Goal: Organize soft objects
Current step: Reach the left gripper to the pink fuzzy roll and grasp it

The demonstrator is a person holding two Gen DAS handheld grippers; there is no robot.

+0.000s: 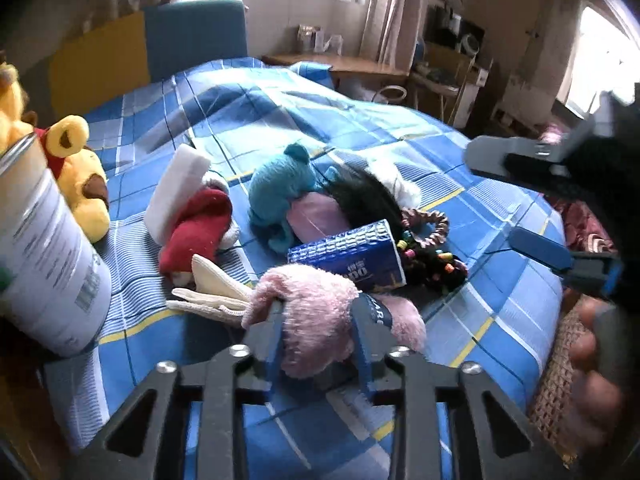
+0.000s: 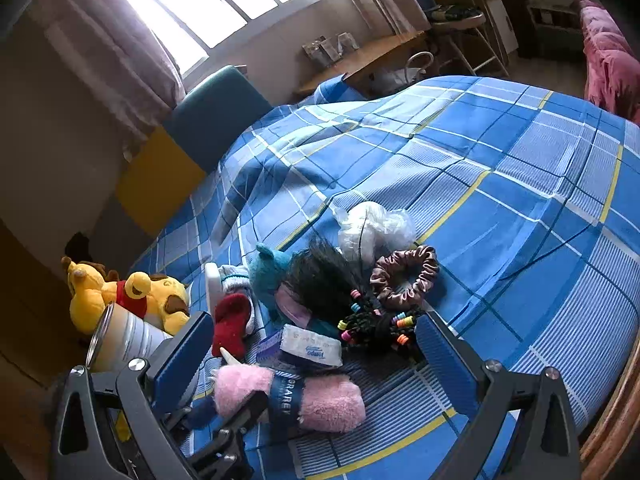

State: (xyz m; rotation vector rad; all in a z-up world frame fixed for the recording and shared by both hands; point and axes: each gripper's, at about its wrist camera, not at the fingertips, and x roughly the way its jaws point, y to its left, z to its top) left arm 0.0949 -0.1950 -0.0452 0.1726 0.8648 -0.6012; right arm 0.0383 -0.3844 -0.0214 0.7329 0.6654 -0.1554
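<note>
**Left gripper clamped on pink plush at the near edge of the bed**

The bed (image 2: 520,168), under a blue plaid cover, lies bare across its far and right side, open out to the rounded edge. The clutter sits near the front: a yellow bear (image 1: 80,176) and a tin can (image 1: 48,248) at the left edge, then a teal plush (image 1: 280,184) and a blue tissue pack (image 1: 352,256). The left gripper (image 1: 316,308) squeezes the pink plush (image 1: 312,320). The right gripper (image 2: 316,344) hangs with its jaws wide apart, holding nothing.

Tissue pack (image 1: 348,256) behind plush (image 1: 316,316) on bed (image 1: 500,304)
</note>
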